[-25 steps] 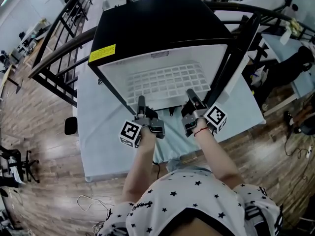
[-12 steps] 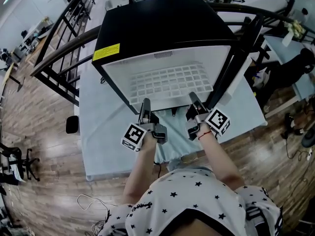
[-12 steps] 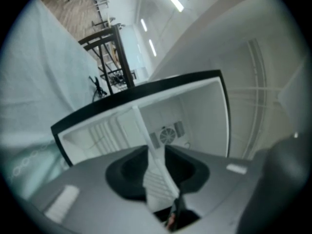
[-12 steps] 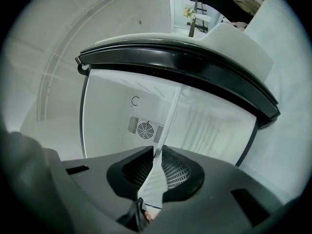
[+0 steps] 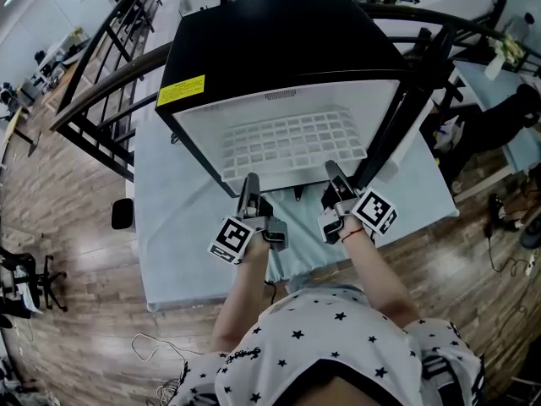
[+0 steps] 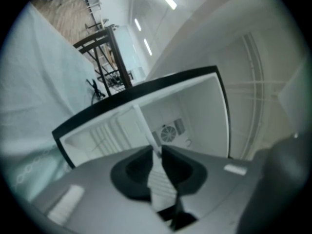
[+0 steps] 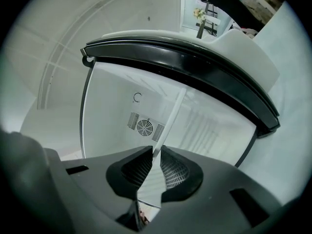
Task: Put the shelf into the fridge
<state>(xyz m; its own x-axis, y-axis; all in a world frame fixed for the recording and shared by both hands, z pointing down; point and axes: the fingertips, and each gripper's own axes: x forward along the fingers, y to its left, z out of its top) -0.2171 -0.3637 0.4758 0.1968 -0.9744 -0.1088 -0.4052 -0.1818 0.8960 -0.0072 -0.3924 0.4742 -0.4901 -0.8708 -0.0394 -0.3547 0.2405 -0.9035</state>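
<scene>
You have the shelf [image 5: 292, 142], a white plastic grid of small square openings, lying flat and level inside the fridge [image 5: 270, 45]. Most of it sits within the fridge's white cavity, and its near edge lies at the fridge's open front. That edge is pinched at two spots: your left gripper [image 5: 249, 182] closes on it toward the fridge's left wall, and your right gripper [image 5: 331, 170] toward its right wall. The fridge is a black box with a white interior. A yellow label [image 5: 183, 90] sits at its upper front left corner, its door [image 5: 406, 100] stands open on the right, and a round fan grille [image 7: 145, 127] shows on its back wall.
</scene>
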